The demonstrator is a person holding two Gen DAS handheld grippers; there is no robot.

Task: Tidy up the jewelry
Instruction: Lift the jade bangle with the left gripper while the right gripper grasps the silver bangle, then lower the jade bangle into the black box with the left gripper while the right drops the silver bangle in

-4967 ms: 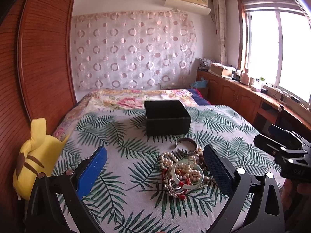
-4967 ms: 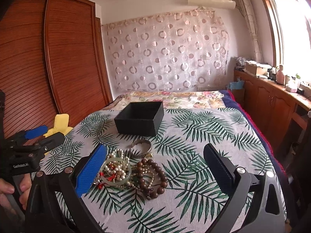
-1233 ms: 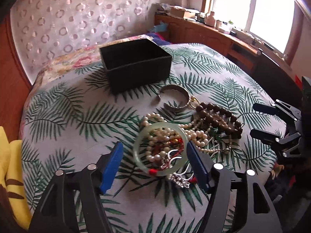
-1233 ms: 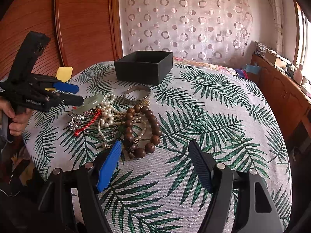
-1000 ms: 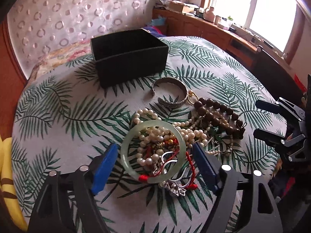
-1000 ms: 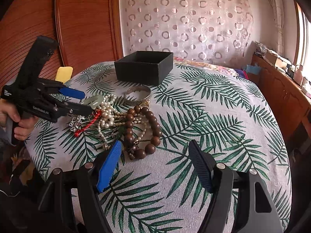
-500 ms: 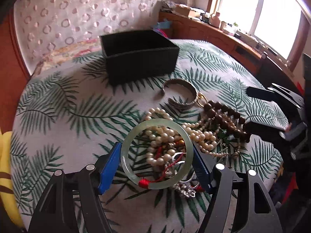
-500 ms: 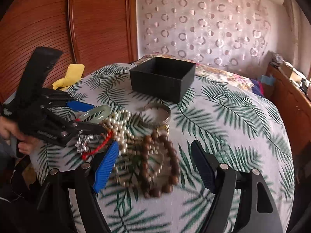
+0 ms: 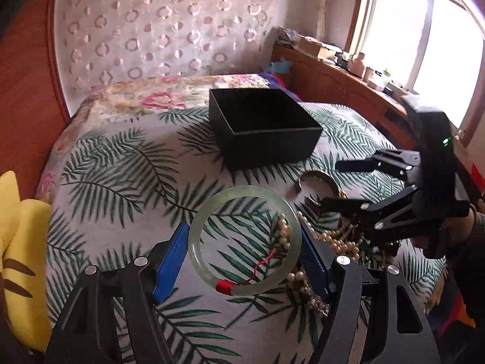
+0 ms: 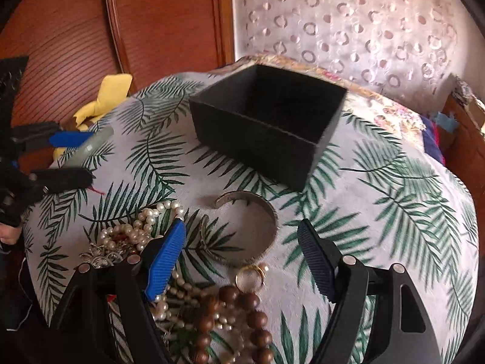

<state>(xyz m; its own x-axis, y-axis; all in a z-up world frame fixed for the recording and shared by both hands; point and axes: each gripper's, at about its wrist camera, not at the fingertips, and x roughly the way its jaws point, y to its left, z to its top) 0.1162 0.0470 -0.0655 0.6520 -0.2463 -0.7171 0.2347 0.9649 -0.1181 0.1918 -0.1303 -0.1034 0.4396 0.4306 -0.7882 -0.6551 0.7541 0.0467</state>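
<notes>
My left gripper (image 9: 244, 257) is shut on a pale green jade bangle (image 9: 200, 227) with a red thread and holds it above the palm-leaf cloth. In the right wrist view the left gripper (image 10: 71, 157) shows at far left with the bangle (image 10: 91, 148) between its fingers. An open black box (image 9: 263, 127) stands further back; it also shows in the right wrist view (image 10: 266, 127). My right gripper (image 10: 242, 242) is open, low over a silver cuff bracelet (image 10: 257, 227). A pearl strand (image 10: 136, 230), a gold ring (image 10: 251, 276) and brown wooden beads (image 10: 239, 312) lie beside it.
A yellow plush toy (image 9: 18, 242) lies at the left edge of the bed. A wooden wardrobe (image 10: 91, 30) stands behind it. A wooden cabinet (image 9: 348, 82) under the window runs along the right side. A floral quilt (image 9: 157, 97) lies behind the box.
My left gripper has closed on the jade bangle and lifted it off the pile. My right gripper has moved forward and down over the silver cuff.
</notes>
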